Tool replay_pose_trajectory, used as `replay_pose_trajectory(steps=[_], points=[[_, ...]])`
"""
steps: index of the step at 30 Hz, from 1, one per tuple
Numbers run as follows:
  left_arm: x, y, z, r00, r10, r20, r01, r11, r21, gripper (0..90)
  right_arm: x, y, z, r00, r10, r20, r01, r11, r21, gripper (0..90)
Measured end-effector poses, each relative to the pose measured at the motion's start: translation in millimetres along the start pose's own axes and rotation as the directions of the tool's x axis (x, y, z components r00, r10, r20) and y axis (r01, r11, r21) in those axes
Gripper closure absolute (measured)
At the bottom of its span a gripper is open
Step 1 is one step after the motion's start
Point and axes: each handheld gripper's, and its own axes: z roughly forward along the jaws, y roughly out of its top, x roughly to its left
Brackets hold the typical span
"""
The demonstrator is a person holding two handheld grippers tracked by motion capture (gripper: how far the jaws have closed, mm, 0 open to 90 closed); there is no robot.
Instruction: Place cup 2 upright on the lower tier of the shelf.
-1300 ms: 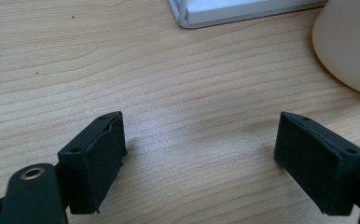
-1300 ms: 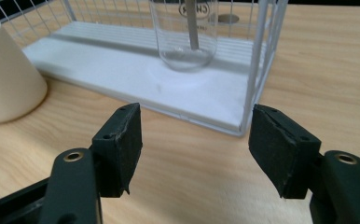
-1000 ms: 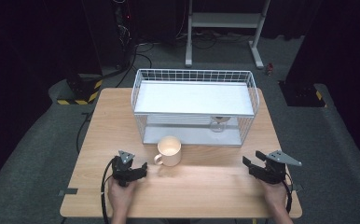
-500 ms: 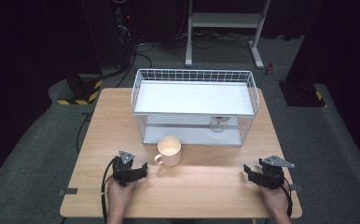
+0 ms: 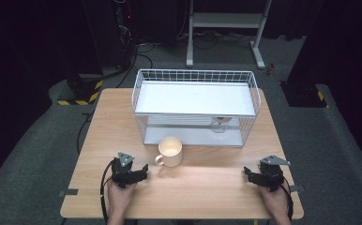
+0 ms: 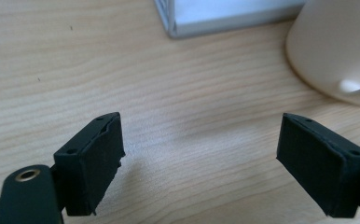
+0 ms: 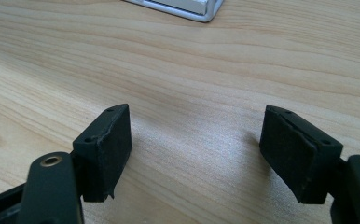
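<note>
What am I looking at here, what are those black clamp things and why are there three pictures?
A person sits at a wooden table and holds a hand-held clamp in each hand: the left gripper and the right gripper. One picture looks down from above. The other two come from small cameras riding on each clamp, looking along its two black jaws. Both clamps have just been opening; nothing is between their jaws. On the table stand a cream mug, closest to the left gripper, and a white wire rack with a small glass on its lower shelf.
</note>
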Motion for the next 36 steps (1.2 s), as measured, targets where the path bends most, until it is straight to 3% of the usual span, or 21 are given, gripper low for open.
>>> replay_pose_trajectory(steps=[3,14,18,23,33,36], points=[[-0.7,-0.8,-5.2,0.9996,-0.005,0.028,0.006,0.9998,-0.02,14.4,0.0,0.0,0.0,1.0,-0.001,0.0,0.001,1.0,0.0,25.0],[-12.5,-0.1,-17.5,0.9946,0.037,0.097,-0.035,0.9991,-0.026,11.1,0.0,-0.1,-0.1,1.0,-0.006,0.001,0.006,1.0,-0.001,25.1],[-19.2,0.8,-25.0,0.9895,0.072,0.125,-0.067,0.997,-0.039,10.2,0.0,-0.2,-0.1,1.0,-0.006,0.001,0.006,1.0,-0.001,25.1],[-25.6,-0.7,-29.8,0.9854,0.087,0.146,-0.082,0.9956,-0.045,8.9,0.5,-0.2,-0.1,1.0,-0.006,0.0,0.006,1.0,-0.001,25.0],[-42.1,14.8,-25.1,0.9712,0.137,0.195,-0.13,0.9903,-0.05,6.3,0.8,-0.4,-0.3,1.0,-0.008,-0.001,0.008,1.0,-0.001,24.9],[-45.9,16.7,-22.8,0.9701,0.143,0.196,-0.136,0.9896,-0.048,6.3,0.7,-0.4,-0.3,1.0,-0.008,-0.002,0.008,1.0,-0.001,24.9]])
